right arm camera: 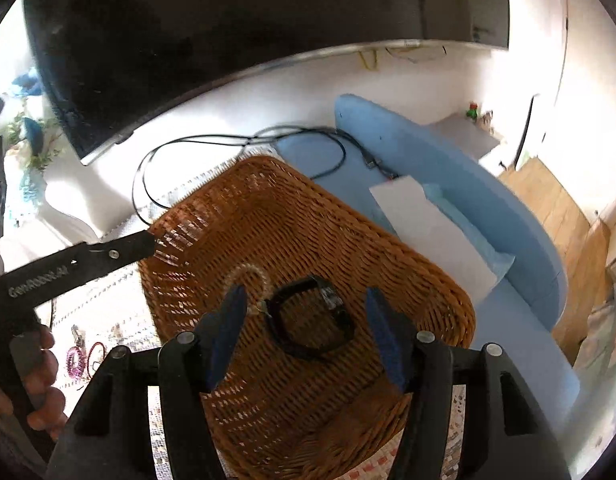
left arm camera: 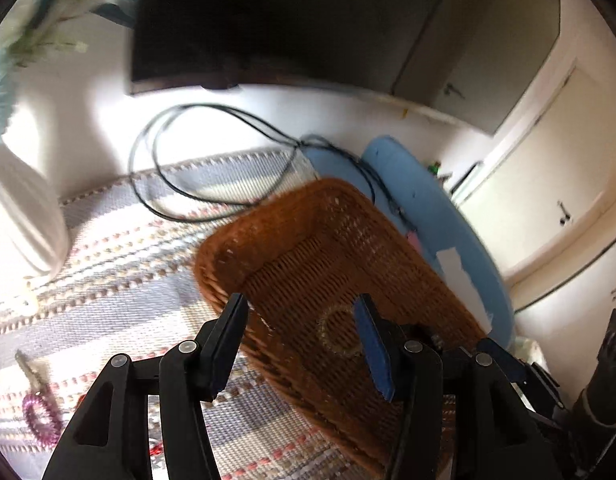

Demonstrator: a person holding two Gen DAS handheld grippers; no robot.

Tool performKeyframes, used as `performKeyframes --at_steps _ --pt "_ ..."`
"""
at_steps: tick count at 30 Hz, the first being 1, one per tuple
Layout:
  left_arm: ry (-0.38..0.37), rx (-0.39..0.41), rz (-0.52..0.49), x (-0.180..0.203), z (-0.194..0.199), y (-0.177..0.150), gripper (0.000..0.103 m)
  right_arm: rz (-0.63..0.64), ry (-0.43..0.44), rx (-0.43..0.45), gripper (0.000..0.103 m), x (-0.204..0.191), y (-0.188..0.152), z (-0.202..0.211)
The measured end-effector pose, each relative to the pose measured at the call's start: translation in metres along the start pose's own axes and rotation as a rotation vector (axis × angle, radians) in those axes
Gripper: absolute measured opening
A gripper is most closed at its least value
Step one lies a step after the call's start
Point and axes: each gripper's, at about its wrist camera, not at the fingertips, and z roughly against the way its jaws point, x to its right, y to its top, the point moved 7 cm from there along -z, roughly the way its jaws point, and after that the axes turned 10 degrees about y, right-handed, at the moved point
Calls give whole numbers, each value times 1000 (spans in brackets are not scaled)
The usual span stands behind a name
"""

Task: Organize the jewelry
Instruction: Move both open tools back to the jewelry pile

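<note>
A brown wicker basket stands on a striped woven mat. In it lie a pale braided ring bracelet and a black watch. My left gripper is open and empty over the basket's near rim. My right gripper is open and empty, straddling the watch from above. The left gripper's finger shows at the basket's left edge in the right wrist view. A pink spiral band lies on the mat at the left, next to a red ring.
A blue oval board with a white paper sits right of the basket. Black cables loop behind it. A dark screen stands at the back. A white vase stands at the left.
</note>
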Motion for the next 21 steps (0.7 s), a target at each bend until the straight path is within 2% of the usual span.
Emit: performKeyframes --at_steps 3,5,8,11,13,15,17,18,21 --pt "7 49 56 -27 23 5 57 51 11 31 64 -17 6 9" --pt "38 85 95 -54 41 6 57 94 35 48 64 -32 9 13" --pt "117 118 176 -111 66 -1 57 175 126 57 64 -66 9 18" --pt "225 110 277 -171 78 -20 57 276 194 38 64 -102 2 14" --pt "300 79 338 -207 78 -40 57 368 269 -1 64 -133 -13 6" --pt "338 42 372 -228 74 -60 57 430 372 -77 64 -163 -32 -6" --pt "373 6 397 -244 66 -81 57 462 435 -151 64 -181 -52 -19" --pt "383 -14 415 -251 61 -93 57 473 452 -192 64 -188 -62 -29" --pt "385 -69 498 -263 46 -125 44 468 438 -298 64 -197 -82 -58"
